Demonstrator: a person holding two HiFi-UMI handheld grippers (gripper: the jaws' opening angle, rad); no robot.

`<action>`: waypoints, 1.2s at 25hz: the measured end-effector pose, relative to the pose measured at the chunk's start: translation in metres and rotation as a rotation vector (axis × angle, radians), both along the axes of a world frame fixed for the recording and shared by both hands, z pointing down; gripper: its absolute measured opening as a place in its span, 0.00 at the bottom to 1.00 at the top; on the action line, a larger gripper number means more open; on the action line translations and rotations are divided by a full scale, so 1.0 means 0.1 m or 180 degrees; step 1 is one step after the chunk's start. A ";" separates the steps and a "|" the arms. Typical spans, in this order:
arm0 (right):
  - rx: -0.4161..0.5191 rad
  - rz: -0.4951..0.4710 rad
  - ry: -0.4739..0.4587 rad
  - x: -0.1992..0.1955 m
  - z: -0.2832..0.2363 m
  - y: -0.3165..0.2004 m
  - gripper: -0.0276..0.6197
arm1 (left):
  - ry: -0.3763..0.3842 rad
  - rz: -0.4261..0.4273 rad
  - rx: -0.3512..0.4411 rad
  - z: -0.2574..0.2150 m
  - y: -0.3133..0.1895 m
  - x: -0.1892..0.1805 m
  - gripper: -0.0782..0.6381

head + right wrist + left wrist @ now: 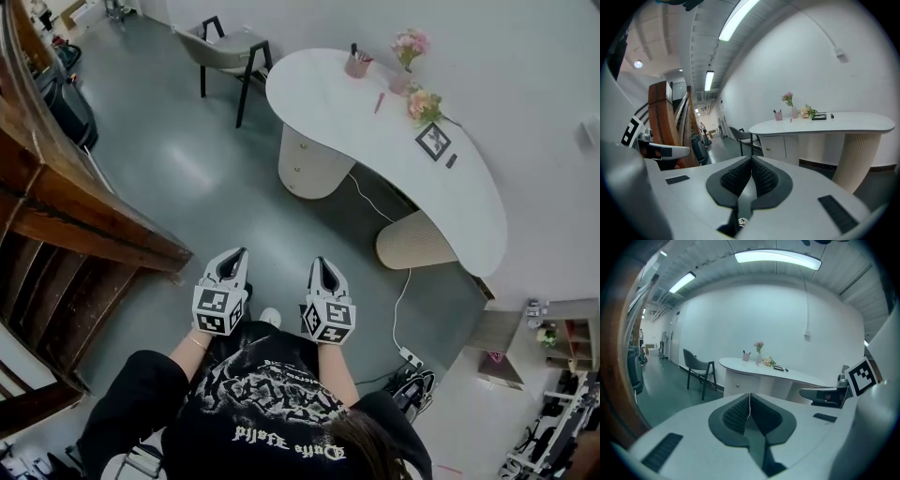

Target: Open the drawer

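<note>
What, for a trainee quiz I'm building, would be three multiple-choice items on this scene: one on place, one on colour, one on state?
1. Where are the flowers? A on the chair; B on the desk; C on the floor.
2. What colour is the desk top? A white; B black; C red.
3. How do the right hand-held gripper's jaws stand? A wide open; B gripping a flower; C shut, empty.
Answers: B, they stand on its top; A, the top is plain white; C, the jaws meet with nothing between.
</note>
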State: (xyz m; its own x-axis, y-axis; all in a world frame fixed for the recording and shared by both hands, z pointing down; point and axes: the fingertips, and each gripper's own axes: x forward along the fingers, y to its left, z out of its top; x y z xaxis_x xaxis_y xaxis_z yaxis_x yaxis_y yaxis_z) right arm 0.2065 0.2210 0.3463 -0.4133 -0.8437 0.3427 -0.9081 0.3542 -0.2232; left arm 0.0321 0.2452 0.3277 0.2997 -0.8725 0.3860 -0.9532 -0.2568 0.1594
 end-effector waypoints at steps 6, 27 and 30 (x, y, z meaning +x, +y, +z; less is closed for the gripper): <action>-0.0007 0.0083 0.0058 -0.15 -0.03 -0.36 0.08 | 0.0020 0.0110 0.0026 -0.06 -0.46 -0.19 0.14; -0.0201 0.0636 0.0159 -0.98 0.11 -1.64 0.08 | 0.0127 0.0486 -0.0081 0.08 -2.07 -1.17 0.14; -0.0189 0.0696 0.0142 -1.13 0.09 -1.75 0.08 | 0.0142 0.0532 -0.0106 0.11 -2.20 -1.33 0.14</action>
State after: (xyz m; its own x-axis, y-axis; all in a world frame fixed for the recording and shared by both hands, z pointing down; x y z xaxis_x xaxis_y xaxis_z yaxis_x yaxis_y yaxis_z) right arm 0.0940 0.0459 0.3552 -0.2060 -0.8893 0.4082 -0.9713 0.1352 -0.1956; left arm -0.1007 0.0251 0.3388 0.4569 -0.7960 0.3971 -0.8895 -0.4049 0.2116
